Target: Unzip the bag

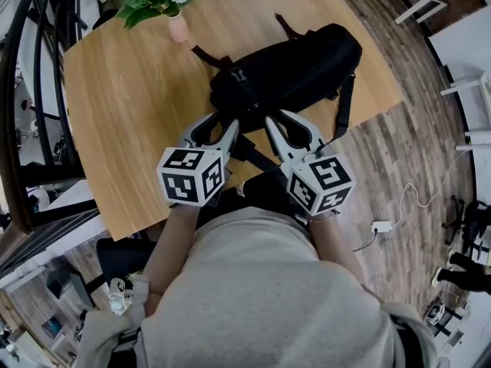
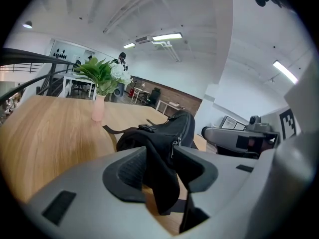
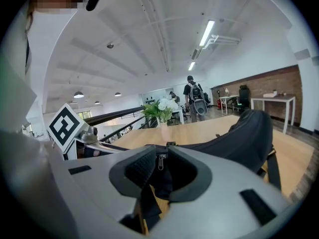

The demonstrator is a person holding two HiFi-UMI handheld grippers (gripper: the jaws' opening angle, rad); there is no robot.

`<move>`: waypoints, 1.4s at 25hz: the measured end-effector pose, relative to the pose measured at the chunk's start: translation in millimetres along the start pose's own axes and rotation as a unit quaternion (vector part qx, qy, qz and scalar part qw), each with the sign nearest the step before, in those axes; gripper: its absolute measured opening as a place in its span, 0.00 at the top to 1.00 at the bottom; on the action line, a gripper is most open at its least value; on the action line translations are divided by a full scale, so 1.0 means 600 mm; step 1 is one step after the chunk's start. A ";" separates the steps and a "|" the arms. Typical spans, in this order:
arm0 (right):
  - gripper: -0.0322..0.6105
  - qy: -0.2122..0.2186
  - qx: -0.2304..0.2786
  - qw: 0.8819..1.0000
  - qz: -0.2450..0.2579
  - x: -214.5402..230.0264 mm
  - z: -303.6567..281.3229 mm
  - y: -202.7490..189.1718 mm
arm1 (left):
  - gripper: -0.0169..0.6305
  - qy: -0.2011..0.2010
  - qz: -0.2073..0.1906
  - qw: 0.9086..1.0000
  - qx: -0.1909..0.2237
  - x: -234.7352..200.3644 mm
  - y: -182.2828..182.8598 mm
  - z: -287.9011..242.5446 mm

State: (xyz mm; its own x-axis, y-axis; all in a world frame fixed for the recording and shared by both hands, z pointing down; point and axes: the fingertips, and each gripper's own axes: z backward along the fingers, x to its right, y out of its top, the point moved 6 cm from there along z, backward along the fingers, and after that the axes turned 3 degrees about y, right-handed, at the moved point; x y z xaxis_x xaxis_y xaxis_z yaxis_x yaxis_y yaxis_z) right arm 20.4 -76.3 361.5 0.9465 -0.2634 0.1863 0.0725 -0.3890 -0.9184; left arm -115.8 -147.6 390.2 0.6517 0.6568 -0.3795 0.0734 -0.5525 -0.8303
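Pinching bag (image 1: 291, 71), right claw (image 3: 160, 158); left claw (image 2: 159, 153) straddles it.

Black bag (image 1: 295, 67) on wooden table (image 1: 123, 121), left tool (image 1: 221, 123), right tool (image 1: 278, 121) at its end

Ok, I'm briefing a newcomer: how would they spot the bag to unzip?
Find the wooden table. Right of the pink vase of flowers at its far edge lies the bag. It is the only black thing on it: long, soft, trailing straps.
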 end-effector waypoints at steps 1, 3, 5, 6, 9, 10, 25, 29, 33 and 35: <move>0.84 0.001 -0.001 1.000 0.005 0.000 -0.001 0.001 | 0.72 0.001 0.001 1.000 0.000 -0.001 0.000 -0.001; 0.84 0.002 -0.003 1.000 0.017 -0.001 -0.002 0.005 | 0.72 -0.003 0.000 1.000 -0.003 -0.001 -0.001 -0.002; 0.84 0.002 -0.005 0.999 0.035 -0.002 -0.004 0.007 | 0.72 -0.006 -0.001 1.000 -0.006 0.000 -0.002 -0.003; 0.84 0.001 -0.008 0.999 0.045 -0.002 -0.006 0.007 | 0.72 -0.005 -0.002 1.000 -0.006 -0.001 -0.002 -0.003; 0.84 0.004 -0.019 0.997 0.070 -0.003 -0.015 0.005 | 0.72 0.002 0.000 1.000 -0.009 -0.005 -0.004 -0.005; 0.84 0.006 -0.021 0.997 0.078 -0.004 -0.016 0.006 | 0.72 0.003 -0.001 1.000 -0.011 -0.005 -0.006 -0.006; 0.84 0.021 -0.045 0.987 0.155 -0.010 -0.042 -0.004 | 0.88 0.008 -0.017 1.000 -0.018 -0.005 -0.005 -0.015; 0.83 0.007 -0.053 0.977 0.209 -0.011 -0.051 -0.008 | 0.89 0.000 0.009 1.000 -0.006 -0.008 0.000 -0.013; 0.81 -0.001 -0.059 0.966 0.251 -0.016 -0.056 -0.013 | 0.90 0.000 0.009 1.000 -0.006 -0.007 0.002 -0.012; 0.80 -0.005 -0.061 0.962 0.266 -0.018 -0.058 -0.017 | 0.90 0.000 0.009 1.000 -0.006 -0.007 0.003 -0.012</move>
State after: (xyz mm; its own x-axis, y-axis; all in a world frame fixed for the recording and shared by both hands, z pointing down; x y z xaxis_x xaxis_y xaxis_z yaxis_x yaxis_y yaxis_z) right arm -1.4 -100.0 381.2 0.8420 -0.4464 -0.3031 -0.4602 -0.3011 -0.8352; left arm -113.0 -155.4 393.2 0.6535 0.6464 -0.3939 0.0702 -0.5699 -0.8187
